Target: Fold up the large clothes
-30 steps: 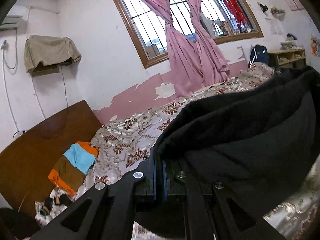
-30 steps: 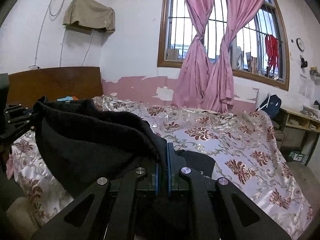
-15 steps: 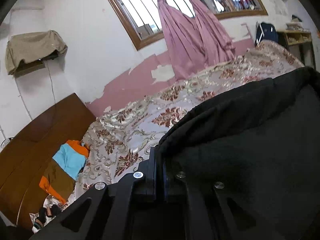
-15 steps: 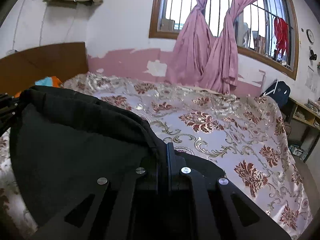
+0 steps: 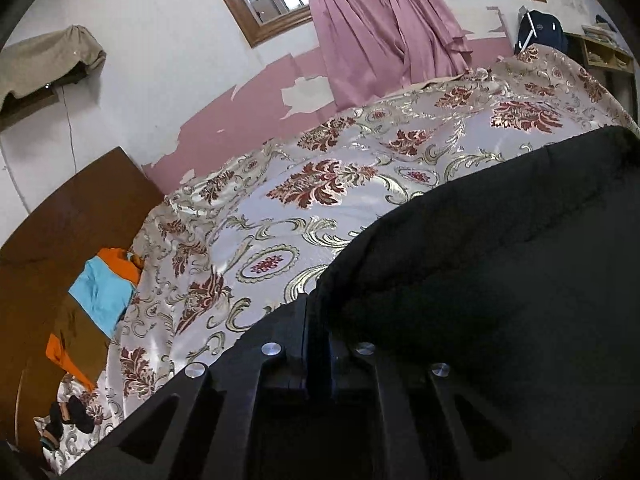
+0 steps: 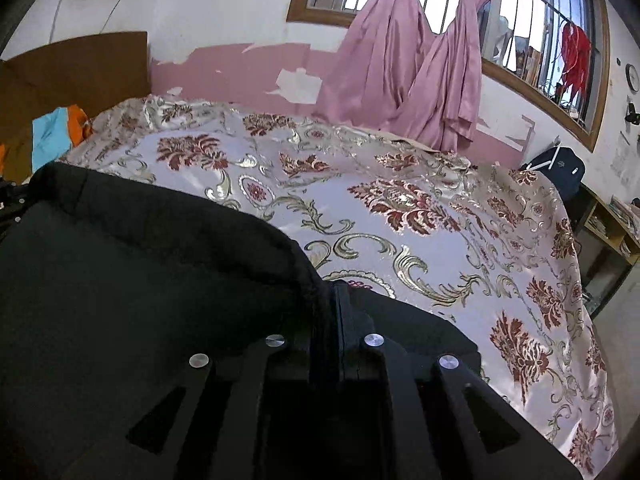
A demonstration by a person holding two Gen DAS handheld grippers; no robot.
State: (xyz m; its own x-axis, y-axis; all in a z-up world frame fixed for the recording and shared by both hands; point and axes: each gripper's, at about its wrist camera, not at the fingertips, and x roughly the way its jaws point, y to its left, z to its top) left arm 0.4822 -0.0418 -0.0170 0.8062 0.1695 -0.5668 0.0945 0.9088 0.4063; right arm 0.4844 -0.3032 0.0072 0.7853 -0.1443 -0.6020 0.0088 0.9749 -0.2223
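Both grippers lower, jaws easing on blk garment [image 5: 500, 280]

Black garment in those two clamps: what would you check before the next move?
1. Left gripper has cloth: ok. The black garment has its edge between the jaws, which are just starting to open.
2. Right gripper has cloth: ok. The same edge sits between its jaws, which are also starting to open.
3. Edge stretched between both grippers: ok, no sag shows.
4. Landing spot free: ok. The bedspread ahead is bare; the colourful clothes lie apart by the headboard.
5. Lower part of the garment lying flat: cannot tell, hidden beneath the grippers.
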